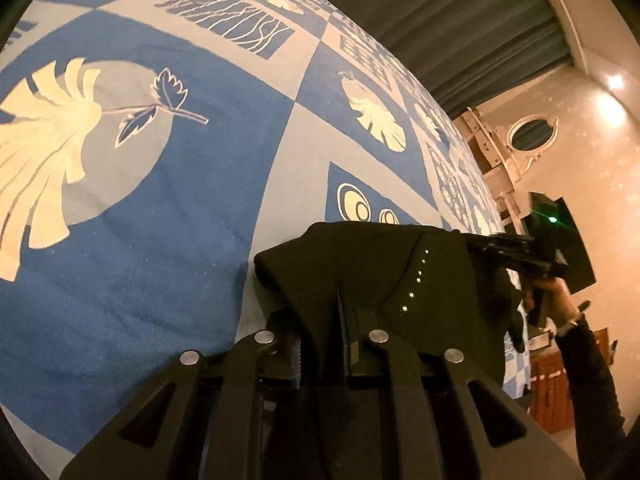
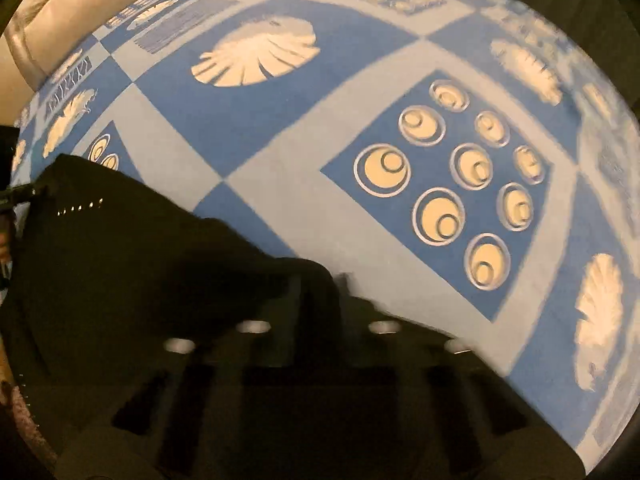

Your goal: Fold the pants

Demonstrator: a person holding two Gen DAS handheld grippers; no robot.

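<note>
Black pants [image 1: 380,264] with a row of small shiny studs lie bunched on a blue and grey patterned bedspread [image 1: 160,200]. My left gripper [image 1: 344,320] is shut on the near edge of the cloth, which drapes over its fingers. At the far right edge of the pants the right gripper [image 1: 480,242] pinches the fabric, held by a person's hand [image 1: 560,300]. In the blurred right wrist view the pants [image 2: 120,248] spread from the left down over my right gripper [image 2: 324,292], shut with the cloth covering its tips. The left gripper [image 2: 20,194] shows at the left edge, holding the studded corner.
The bedspread [image 2: 280,208] stretches away in both views, with leaf and circle prints. A dark curtain [image 1: 460,20] and a pale wall with an oval ornament [image 1: 534,134] stand beyond the bed's right edge. A padded tan headboard [image 2: 80,4] rises at the upper left.
</note>
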